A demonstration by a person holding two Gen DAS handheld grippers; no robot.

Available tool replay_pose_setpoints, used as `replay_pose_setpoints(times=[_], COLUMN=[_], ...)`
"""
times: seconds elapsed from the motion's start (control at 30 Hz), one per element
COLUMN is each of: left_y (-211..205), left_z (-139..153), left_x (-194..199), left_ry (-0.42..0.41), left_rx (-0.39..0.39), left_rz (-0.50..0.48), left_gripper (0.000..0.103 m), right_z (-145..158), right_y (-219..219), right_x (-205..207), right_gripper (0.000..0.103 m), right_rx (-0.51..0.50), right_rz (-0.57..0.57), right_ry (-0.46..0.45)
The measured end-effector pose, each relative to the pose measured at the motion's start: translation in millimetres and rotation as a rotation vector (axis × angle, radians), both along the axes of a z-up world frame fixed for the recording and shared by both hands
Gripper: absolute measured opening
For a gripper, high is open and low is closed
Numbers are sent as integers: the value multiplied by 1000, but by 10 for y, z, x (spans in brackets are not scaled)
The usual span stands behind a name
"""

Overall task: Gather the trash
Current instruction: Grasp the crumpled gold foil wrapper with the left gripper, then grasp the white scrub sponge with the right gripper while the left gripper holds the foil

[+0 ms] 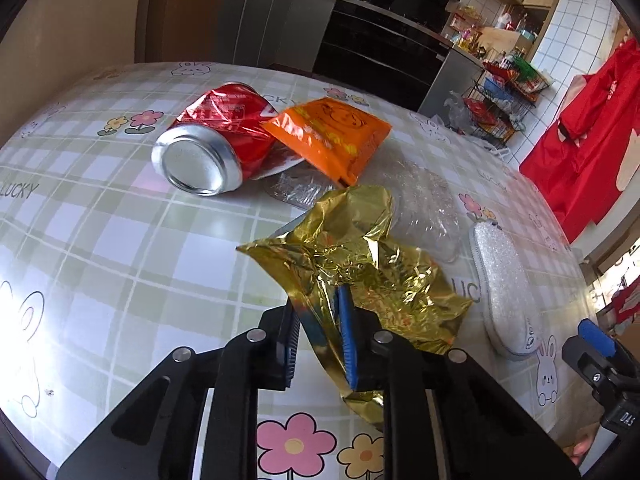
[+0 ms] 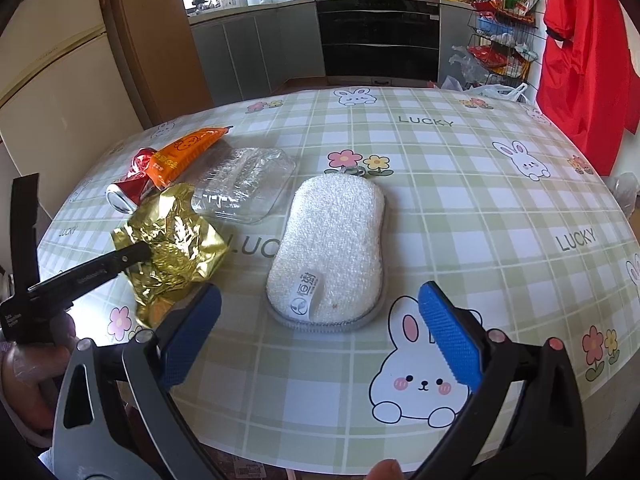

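Checked vinyl covers the surface (image 2: 440, 184); left tongs (image 1: 320, 332) pinch the gold foil wrapper (image 1: 360, 264), while the crushed can (image 1: 216, 140) lies beyond, nearer them than the wide, empty right tongs (image 2: 320, 340).

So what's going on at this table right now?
A person is clearing trash with a handheld gripper in each hand. The left gripper is shut on a gold wrapper. The right gripper is open above the table, near a white sponge. A crushed can, orange packet and clear tray lie untouched.
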State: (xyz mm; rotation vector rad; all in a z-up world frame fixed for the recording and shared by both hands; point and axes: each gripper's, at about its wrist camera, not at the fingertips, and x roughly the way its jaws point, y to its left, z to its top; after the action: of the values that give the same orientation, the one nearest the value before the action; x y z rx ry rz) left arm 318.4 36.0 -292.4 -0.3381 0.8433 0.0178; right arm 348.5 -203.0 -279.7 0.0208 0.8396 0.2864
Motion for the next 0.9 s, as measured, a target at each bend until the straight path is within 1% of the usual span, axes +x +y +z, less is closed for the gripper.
replay_pose_setpoints(times=[0.07,0.2,0.3,0.43,0.63,0.73,0.77,0.83,0.9], left_y=[71,122,186,286,428,473,476,475,495], left_z=[94,241,274,309,370,377,380,380,369], left_x=[-111,-399,-580,-747,-911,-951,-955,-953,-955], left_ry=[-34,-94,-110,-126,-158,-165,-166,-170,-174], left_rx=[-27,-33,-35,-38,-26,-34,-38,-41,-50], left_rz=[20,30,28,33,44,51,51,46,41], left_gripper=[13,12,12,12,12,12,12,12,12], right_z=[-41,-158,-216,-265,-380,-470,-471,-491,-509], right_y=[31,121,183,237,409,468,457,425,399], right_x=[51,225,379,586,860,948,962,1001,1000], right_gripper=[97,97,97,97,97,97,97,98,98], right_rx=[-23,-100,-125,-112,-172,-221,-208,-182,-165], right_rz=[19,36,32,2,-25,-41,-49,-63,-69], right_ry=[12,36,47,74,120,152,149,171,167])
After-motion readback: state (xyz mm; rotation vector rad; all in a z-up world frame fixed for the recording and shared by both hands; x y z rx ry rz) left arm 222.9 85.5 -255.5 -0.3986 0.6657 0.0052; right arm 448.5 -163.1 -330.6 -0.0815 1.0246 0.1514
